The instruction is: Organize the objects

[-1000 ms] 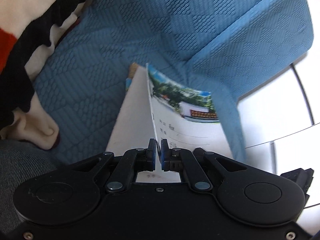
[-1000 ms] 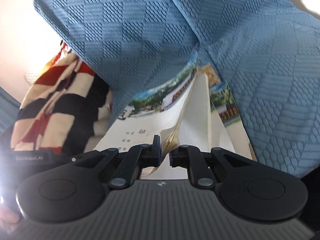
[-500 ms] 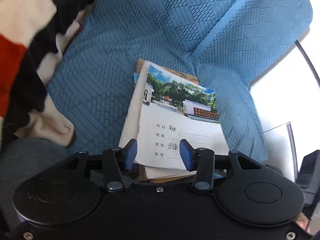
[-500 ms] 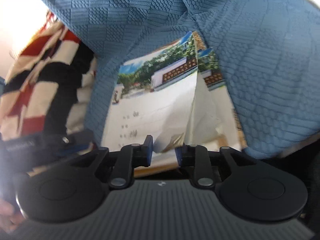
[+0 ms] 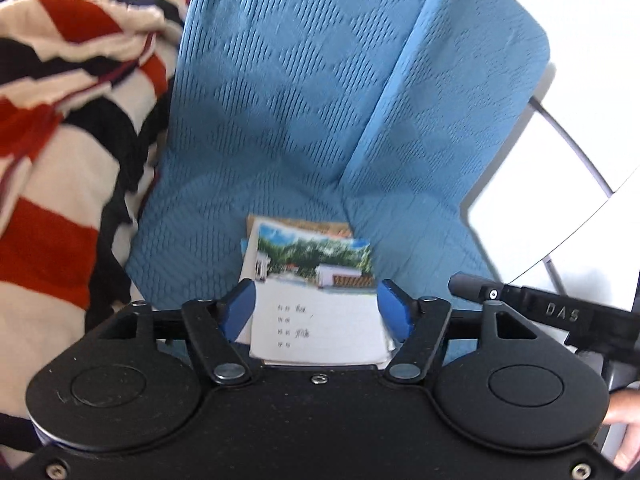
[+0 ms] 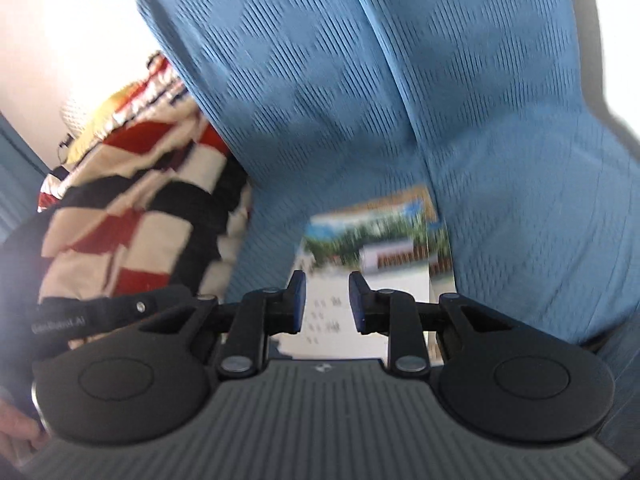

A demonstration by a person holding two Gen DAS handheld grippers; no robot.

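Note:
A small stack of notebooks (image 5: 316, 280) with a photo of trees and a white gate on the top cover lies flat on the blue quilted sofa seat (image 5: 192, 216), in the corner by the armrest. My left gripper (image 5: 316, 308) hangs above the stack, its blue jaws opening, nothing between them. In the right wrist view the same notebooks (image 6: 372, 264) lie blurred below my right gripper (image 6: 324, 300), whose jaws stand partly apart and grip nothing.
A red, black and cream striped blanket (image 5: 60, 140) is heaped on the sofa to the left. The blue backrest (image 6: 304, 80) and armrest (image 5: 460, 100) rise behind and right of the stack. A white floor (image 5: 560, 200) lies beyond. A hand (image 5: 624, 412) shows at the right edge.
Both grippers let go of the notebooks, opened and rose away. The stack, held on edge before, now lies flat on the seat.

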